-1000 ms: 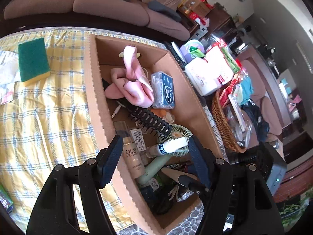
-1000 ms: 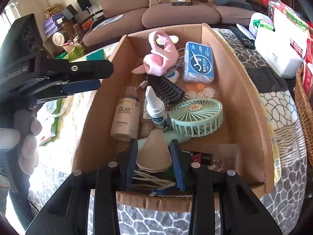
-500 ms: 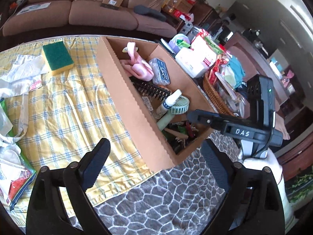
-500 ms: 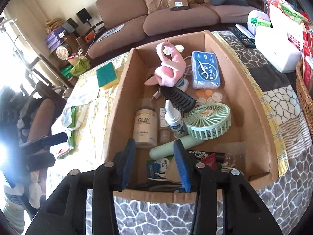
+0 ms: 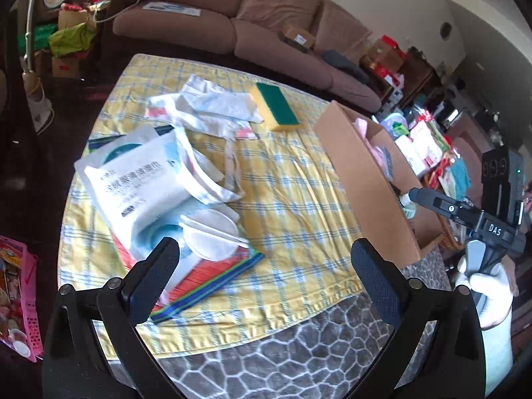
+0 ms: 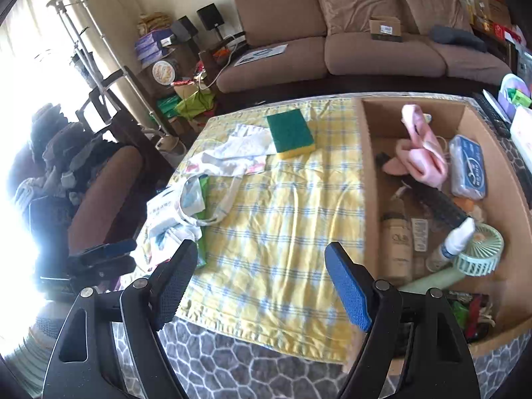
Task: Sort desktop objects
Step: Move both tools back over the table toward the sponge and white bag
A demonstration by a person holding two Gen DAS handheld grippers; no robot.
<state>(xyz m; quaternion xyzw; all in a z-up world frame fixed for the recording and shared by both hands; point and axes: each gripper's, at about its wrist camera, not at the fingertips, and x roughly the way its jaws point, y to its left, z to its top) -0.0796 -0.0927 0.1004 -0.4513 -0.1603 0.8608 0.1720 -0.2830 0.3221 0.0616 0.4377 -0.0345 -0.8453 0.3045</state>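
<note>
A cardboard box on the right of the table holds a pink plush, a blue case, a black brush, an Olay bottle, a spray bottle and a green fan; it also shows in the left wrist view. On the yellow checked cloth lie a green-yellow sponge, a white cloth bag, a white wipes pack, cotton pads and a red zip pouch. My left gripper is open and empty above the cloth's near edge. My right gripper is open and empty above the cloth, left of the box.
A brown sofa runs behind the table. A wicker basket and packets stand right of the box. A pink basket sits on the floor at the left. A chair stands left of the table.
Both grippers pulled back from the box and swung left over the cloth. The right gripper let go of the beige piece into the box and opened wide.
</note>
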